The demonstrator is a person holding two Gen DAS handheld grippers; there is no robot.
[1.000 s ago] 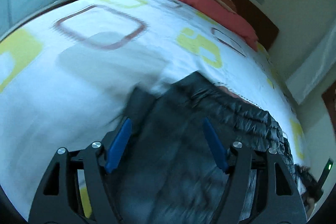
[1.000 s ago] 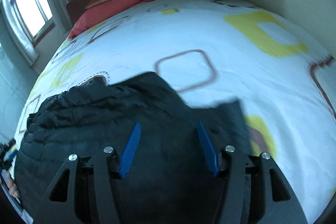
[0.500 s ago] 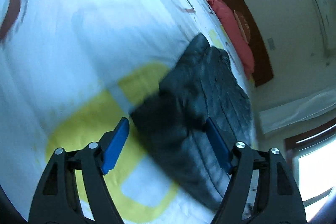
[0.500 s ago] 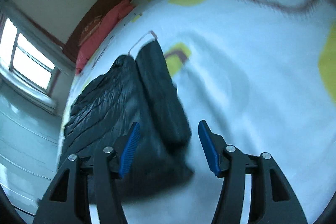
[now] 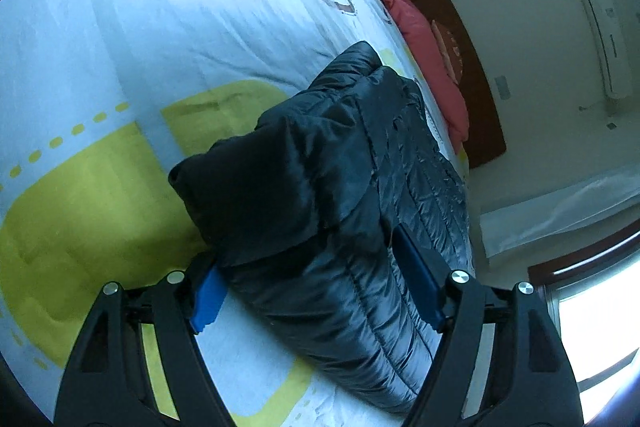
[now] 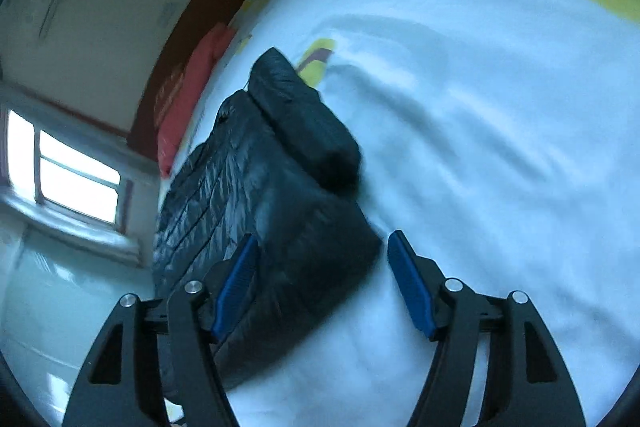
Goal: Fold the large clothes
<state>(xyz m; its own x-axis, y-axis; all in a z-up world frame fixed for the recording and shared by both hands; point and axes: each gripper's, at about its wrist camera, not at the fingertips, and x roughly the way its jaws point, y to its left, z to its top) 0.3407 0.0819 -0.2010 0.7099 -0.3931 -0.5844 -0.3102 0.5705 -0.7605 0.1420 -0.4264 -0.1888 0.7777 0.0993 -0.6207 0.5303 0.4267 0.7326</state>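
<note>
A: Left wrist view?
B: Left gripper (image 5: 316, 275) jaws apart, straddling black puffer jacket (image 5: 340, 195) at centre, folded on bedspread (image 5: 160, 19)

A: Right wrist view?
B: Right gripper (image 6: 322, 283) jaws apart; jacket (image 6: 256, 211) centre-left, corner between them

A big bed (image 5: 168, 27) has a white cover with yellow and brown squares. A black puffy jacket (image 5: 340, 211) lies folded on it, near the middle. A red pillow (image 5: 432, 59) lies at the head of the bed, at about 1 o'clock from the jacket
</note>
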